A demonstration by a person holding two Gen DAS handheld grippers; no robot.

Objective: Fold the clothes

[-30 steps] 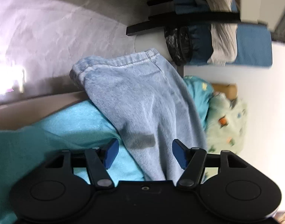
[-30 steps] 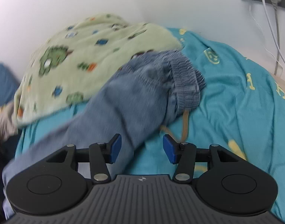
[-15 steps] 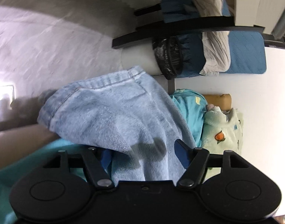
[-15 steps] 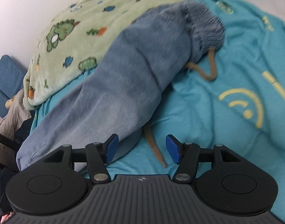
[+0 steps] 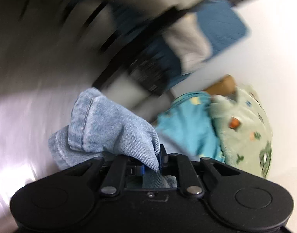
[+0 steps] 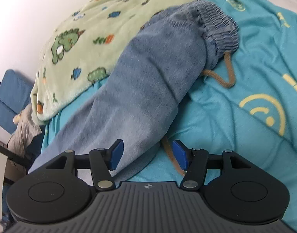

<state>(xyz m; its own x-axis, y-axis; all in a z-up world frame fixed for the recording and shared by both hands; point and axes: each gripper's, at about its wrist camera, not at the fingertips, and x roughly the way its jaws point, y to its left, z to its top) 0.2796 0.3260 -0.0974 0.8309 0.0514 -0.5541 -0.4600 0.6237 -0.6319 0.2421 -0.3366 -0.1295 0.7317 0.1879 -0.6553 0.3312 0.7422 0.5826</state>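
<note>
A pair of light-blue jeans (image 6: 148, 77) lies stretched across the teal bedsheet (image 6: 236, 116), its elastic waistband (image 6: 218, 25) far from me and a tan drawstring (image 6: 229, 71) trailing off it. My right gripper (image 6: 148, 153) hangs open low over the jeans' near edge, with that edge and the drawstring's loose end between its fingers. In the blurred left wrist view, my left gripper (image 5: 160, 155) is closing on the hem end of the jeans (image 5: 109, 128). Its blue pads pinch the bunched denim, which hangs over the left finger.
A pale green cartoon-print blanket (image 6: 86, 38) is heaped on the bed's far side, touching the jeans. Blue cushions (image 6: 10, 91) and grey clothing (image 6: 24, 134) sit past the bed's left end. A white wall runs behind. Grey floor (image 5: 31, 77) lies beside the bed.
My left gripper went from open around the jeans leg to shut on its hem, then rose and rolled, bunching the denim. My right gripper sank closer to the jeans' edge.
</note>
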